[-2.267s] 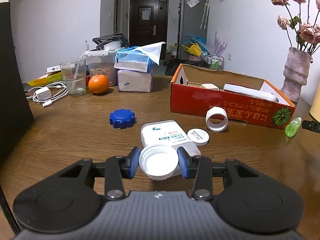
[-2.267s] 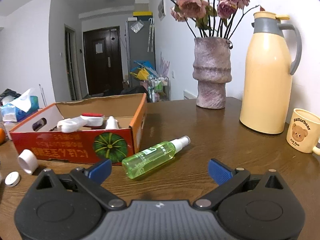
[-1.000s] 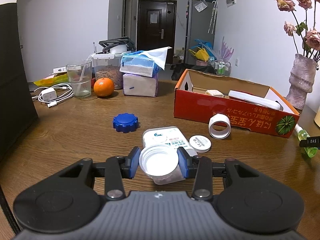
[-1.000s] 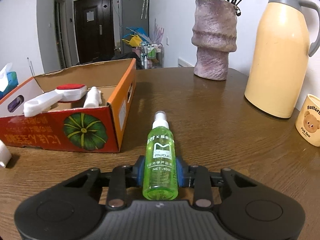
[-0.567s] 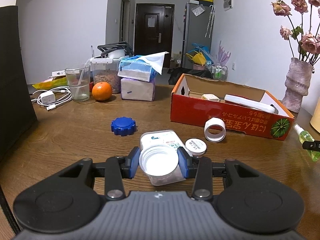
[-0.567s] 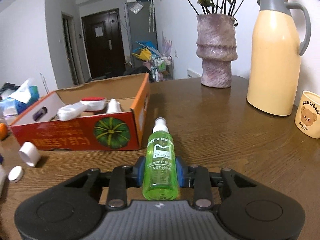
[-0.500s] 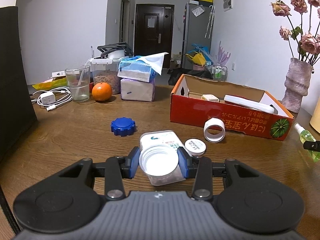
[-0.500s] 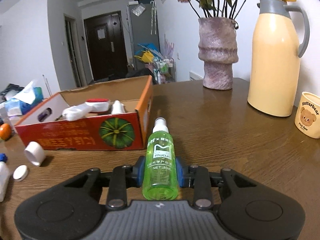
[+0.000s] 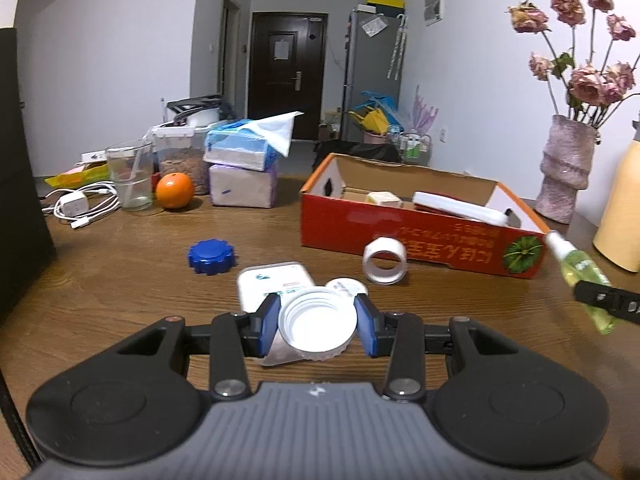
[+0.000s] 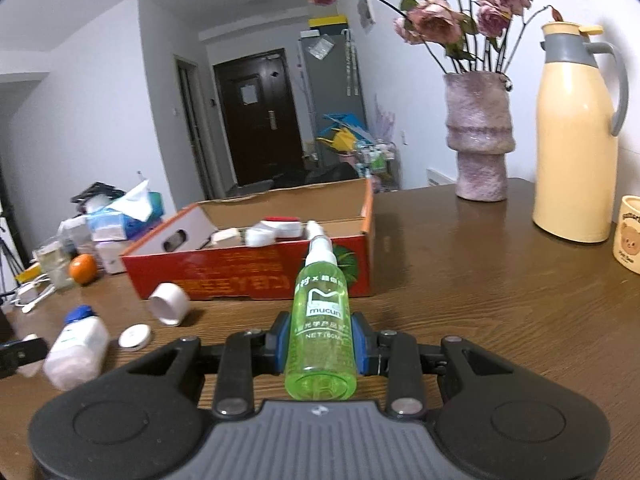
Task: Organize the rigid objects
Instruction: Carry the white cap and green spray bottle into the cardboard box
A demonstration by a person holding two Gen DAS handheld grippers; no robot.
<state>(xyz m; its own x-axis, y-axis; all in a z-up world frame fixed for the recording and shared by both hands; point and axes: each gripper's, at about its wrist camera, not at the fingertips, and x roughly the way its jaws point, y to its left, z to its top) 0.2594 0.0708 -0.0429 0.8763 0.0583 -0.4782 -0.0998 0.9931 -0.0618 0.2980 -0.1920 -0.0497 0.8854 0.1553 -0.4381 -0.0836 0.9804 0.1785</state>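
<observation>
My left gripper [image 9: 317,324] is shut on a white jar cap [image 9: 317,327] just above the table. Behind it lie a white pill bottle [image 9: 276,280], a small white round lid [image 9: 347,286], a white tape roll [image 9: 385,261] and a blue cap [image 9: 211,256]. My right gripper [image 10: 320,340] is shut on a green spray bottle [image 10: 320,320], nozzle pointing at the red cardboard box [image 10: 256,276]. The bottle also shows at the right in the left wrist view [image 9: 582,280]. The box [image 9: 400,232] holds several white items.
An orange [image 9: 175,190], a glass [image 9: 130,176], tissue packs [image 9: 244,168] and a charger cable [image 9: 80,204] stand at the back left. A flower vase [image 10: 480,148], a yellow thermos [image 10: 576,140] and a mug [image 10: 630,236] stand at the right.
My right gripper has lifted the green spray bottle and swung left toward the box. My left gripper holds the white cap almost where it was.
</observation>
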